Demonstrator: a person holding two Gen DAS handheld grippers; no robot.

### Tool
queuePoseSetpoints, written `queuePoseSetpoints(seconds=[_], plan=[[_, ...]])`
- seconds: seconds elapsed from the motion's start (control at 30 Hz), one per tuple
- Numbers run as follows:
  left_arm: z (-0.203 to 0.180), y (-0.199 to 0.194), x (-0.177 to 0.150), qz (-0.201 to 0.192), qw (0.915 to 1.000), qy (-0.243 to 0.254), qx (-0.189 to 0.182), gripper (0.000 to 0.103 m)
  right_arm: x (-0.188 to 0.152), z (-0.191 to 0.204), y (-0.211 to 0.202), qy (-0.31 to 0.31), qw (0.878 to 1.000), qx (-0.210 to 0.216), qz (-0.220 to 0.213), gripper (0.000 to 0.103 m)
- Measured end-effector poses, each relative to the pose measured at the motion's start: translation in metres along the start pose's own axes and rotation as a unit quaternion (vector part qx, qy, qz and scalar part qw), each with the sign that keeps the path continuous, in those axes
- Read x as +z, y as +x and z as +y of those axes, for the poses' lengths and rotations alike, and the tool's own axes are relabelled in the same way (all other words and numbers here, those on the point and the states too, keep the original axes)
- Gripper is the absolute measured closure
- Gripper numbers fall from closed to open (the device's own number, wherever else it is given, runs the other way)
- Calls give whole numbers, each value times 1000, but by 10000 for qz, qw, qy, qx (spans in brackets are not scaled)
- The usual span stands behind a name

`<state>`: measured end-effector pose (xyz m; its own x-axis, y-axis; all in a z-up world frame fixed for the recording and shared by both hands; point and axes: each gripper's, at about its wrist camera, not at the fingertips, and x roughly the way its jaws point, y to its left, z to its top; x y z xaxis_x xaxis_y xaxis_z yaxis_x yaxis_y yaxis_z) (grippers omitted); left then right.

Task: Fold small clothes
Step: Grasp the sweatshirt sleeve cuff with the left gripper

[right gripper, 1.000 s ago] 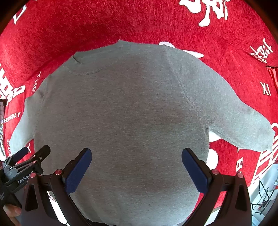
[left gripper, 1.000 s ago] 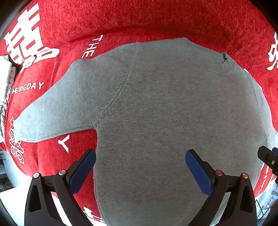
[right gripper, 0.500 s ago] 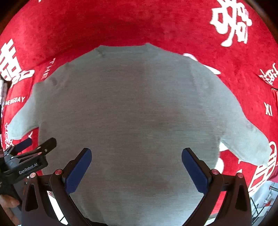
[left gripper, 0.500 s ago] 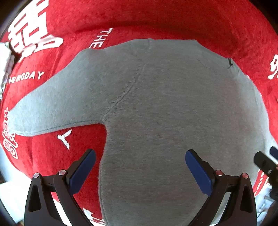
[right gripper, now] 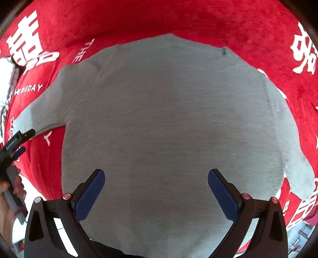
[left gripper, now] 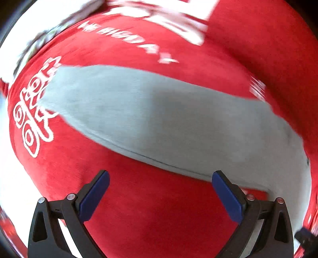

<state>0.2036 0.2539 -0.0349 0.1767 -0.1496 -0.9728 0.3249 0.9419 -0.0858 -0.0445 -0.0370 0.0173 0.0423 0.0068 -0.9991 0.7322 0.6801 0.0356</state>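
Observation:
A small grey long-sleeved sweater (right gripper: 169, 123) lies flat on a red cloth (right gripper: 178, 17) with white lettering. My right gripper (right gripper: 156, 186) is open and empty over the sweater's lower body. My left gripper (left gripper: 160, 188) is open and empty over red cloth, just in front of the sweater's left sleeve (left gripper: 139, 111), which stretches across its view. The left gripper also shows at the left edge of the right wrist view (right gripper: 17, 142), near the sleeve's cuff (right gripper: 25, 121).
The red cloth (left gripper: 159, 218) covers the whole work surface and drops off at the near and left edges. A white surface (left gripper: 29, 23) lies beyond the cloth's left edge. The person's hand (right gripper: 8, 190) holds the left gripper.
My left gripper has swung left, off the sweater's body, toward the left sleeve; its view is motion-blurred. My right gripper has shifted left over the body. Both stay open.

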Motion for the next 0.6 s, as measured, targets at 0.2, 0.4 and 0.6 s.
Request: queuePoseSetpoints(seconds=[0.2, 0.4, 0.6], plan=[[56, 31, 14, 320, 9905, -824, -1056, 0, 1, 29, 10, -174, 9998, -10, 125, 0], [56, 34, 21, 155, 9790, -1289, -1571, 0, 7, 45, 10, -261, 9995, -52, 149, 0], [53, 31, 36, 31, 9783, -1345, -1578, 63, 10, 51, 5, -307, 9995, 36, 57, 0]])
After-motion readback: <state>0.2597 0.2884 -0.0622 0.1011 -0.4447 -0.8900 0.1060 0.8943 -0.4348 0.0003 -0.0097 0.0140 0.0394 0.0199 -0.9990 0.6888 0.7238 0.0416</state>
